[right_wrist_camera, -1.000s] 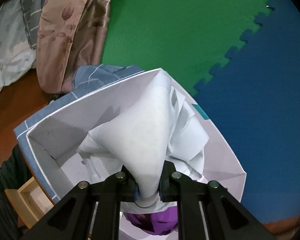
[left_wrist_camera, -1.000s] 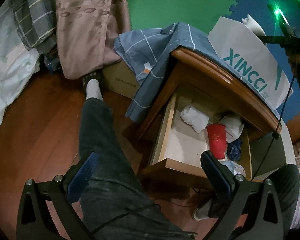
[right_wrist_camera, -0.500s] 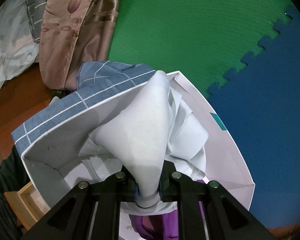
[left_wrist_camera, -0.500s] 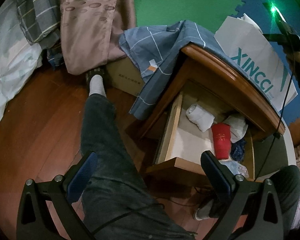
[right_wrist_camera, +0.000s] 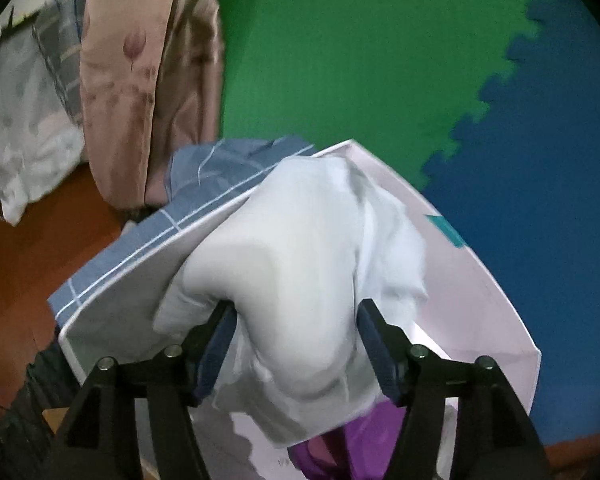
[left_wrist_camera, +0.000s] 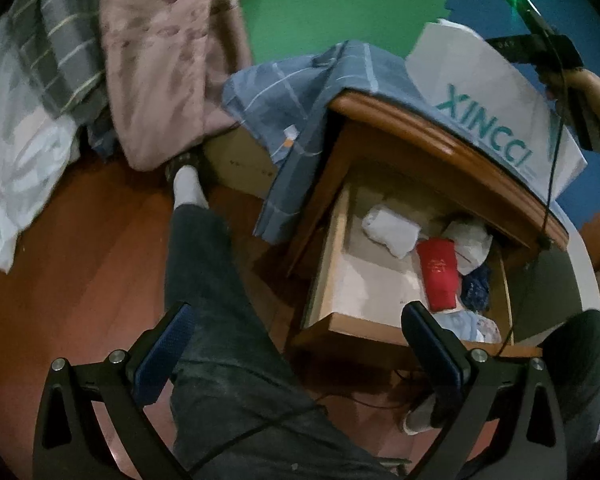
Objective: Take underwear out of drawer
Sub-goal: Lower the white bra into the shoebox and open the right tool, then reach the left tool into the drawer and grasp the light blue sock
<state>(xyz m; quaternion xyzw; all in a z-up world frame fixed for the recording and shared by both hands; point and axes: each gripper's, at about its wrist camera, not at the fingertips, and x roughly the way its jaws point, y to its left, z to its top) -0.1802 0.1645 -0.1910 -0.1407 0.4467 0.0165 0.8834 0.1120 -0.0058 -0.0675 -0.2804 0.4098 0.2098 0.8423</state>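
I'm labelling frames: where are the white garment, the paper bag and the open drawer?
white garment (right_wrist_camera: pixel 300 280), right wrist view, bunched middle
paper bag (right_wrist_camera: pixel 472 300), right wrist view, inner right wall
drawer (left_wrist_camera: pixel 364 276), left wrist view, bare floor

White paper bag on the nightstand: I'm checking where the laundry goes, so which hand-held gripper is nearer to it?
Right. The right hand-held gripper is over the white paper bag's mouth, jaws opening around a white garment. The left hand-held gripper hangs open, apart, before the drawer.
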